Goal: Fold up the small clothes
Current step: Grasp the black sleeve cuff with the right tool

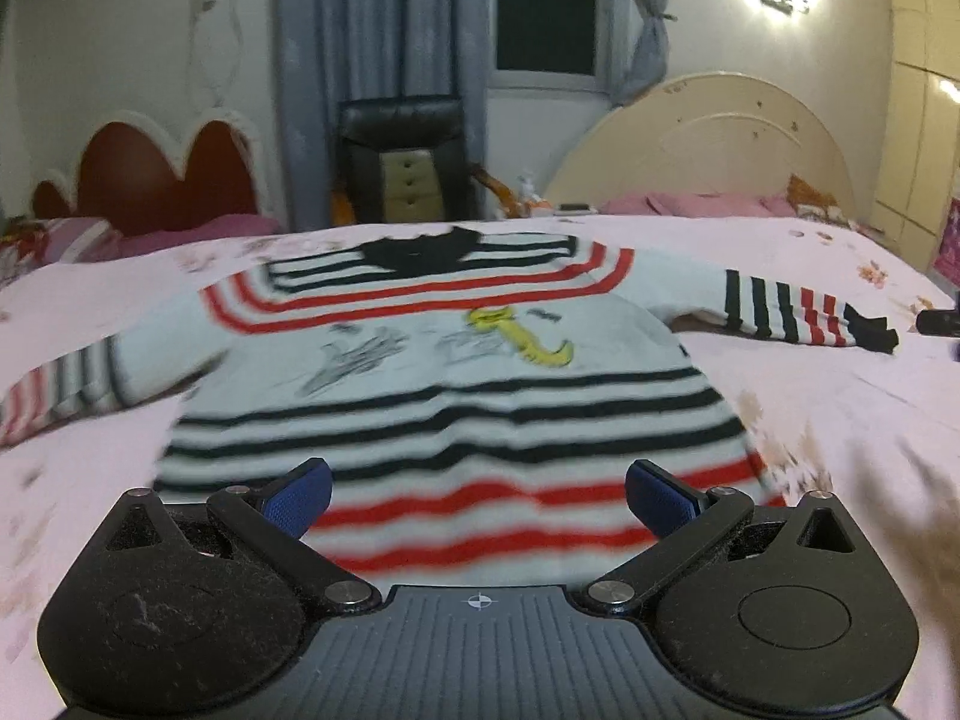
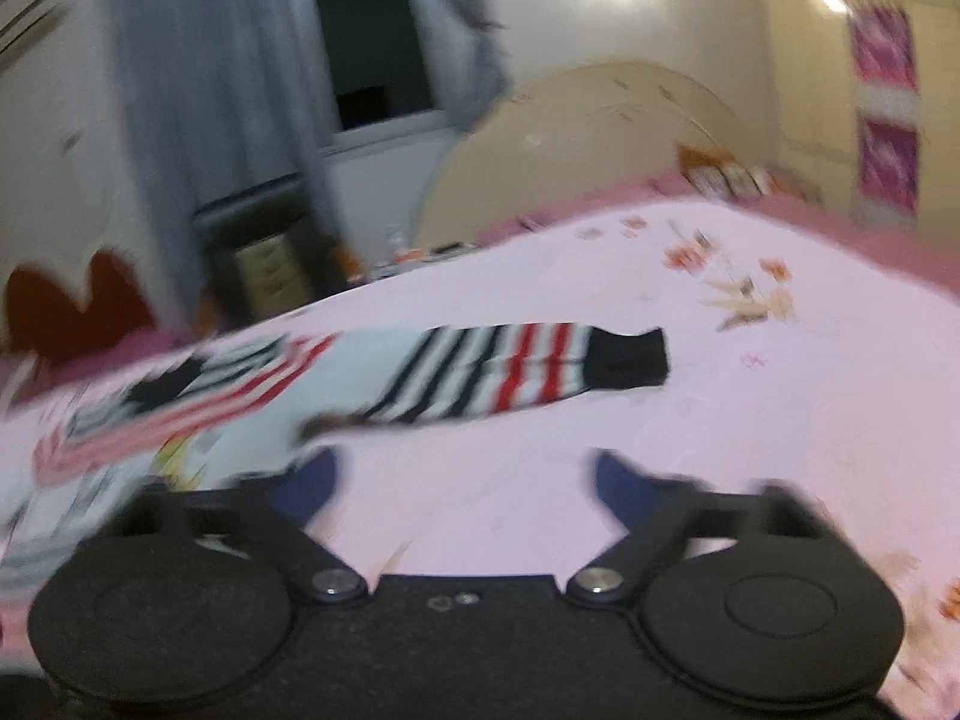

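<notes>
A small white sweater [image 1: 420, 372] with black and red stripes and a yellow anchor lies flat on the pink bedsheet [image 1: 810, 420], sleeves spread to both sides. My left gripper [image 1: 477, 495] hovers open just before the sweater's striped hem, with nothing between its blue pads. In the right wrist view the sweater's right sleeve [image 2: 510, 372] with its black cuff stretches across the sheet [image 2: 750, 420]. My right gripper [image 2: 465, 483] stands open over bare sheet just in front of that sleeve, holding nothing. This view is blurred.
A cream headboard [image 1: 720, 144] stands at the bed's far right, a red scalloped headboard [image 1: 156, 174] at the far left. A black chair [image 1: 408, 150], grey curtains and a dark window lie beyond the bed. Part of the other gripper [image 1: 939, 321] shows at the right edge.
</notes>
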`<control>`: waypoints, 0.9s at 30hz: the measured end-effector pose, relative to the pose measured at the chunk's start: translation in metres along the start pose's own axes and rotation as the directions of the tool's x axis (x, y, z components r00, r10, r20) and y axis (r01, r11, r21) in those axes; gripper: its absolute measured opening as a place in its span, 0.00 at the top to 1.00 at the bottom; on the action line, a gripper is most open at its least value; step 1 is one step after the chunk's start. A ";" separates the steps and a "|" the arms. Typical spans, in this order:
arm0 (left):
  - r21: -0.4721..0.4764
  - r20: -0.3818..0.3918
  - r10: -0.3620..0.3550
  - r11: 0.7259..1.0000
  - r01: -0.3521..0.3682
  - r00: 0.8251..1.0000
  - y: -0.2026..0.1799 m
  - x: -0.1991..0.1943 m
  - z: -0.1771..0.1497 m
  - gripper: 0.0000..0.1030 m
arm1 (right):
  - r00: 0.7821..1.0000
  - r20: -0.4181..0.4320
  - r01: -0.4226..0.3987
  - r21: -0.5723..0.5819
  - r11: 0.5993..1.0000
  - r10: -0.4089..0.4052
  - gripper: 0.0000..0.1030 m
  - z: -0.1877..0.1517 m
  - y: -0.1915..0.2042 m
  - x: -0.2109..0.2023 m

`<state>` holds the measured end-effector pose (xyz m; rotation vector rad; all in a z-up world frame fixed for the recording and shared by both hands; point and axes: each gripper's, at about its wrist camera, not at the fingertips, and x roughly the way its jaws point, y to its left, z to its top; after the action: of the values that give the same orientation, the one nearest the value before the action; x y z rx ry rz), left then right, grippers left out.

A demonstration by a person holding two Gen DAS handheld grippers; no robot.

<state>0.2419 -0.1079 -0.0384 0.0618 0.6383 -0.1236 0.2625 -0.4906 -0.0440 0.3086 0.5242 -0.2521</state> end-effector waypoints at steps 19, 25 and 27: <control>-0.069 -0.198 0.105 0.990 -0.121 0.974 -0.031 0.159 0.014 0.00 | 0.998 -0.063 0.031 0.372 0.928 -0.008 0.59 0.020 -0.117 0.183; -0.062 -0.178 0.055 0.996 -0.067 0.982 -0.017 0.155 0.026 0.00 | 0.997 -0.064 0.067 0.335 0.940 -0.049 0.93 0.027 -0.123 0.190; -0.071 -0.130 0.065 0.995 -0.075 0.989 -0.005 0.147 0.030 0.00 | 0.997 -0.034 0.072 0.278 0.958 -0.065 0.93 0.035 -0.109 0.186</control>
<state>0.3761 -0.1296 -0.1019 0.0187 0.7668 -0.0276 0.3999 -0.6329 -0.1367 0.5697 0.5246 -0.3916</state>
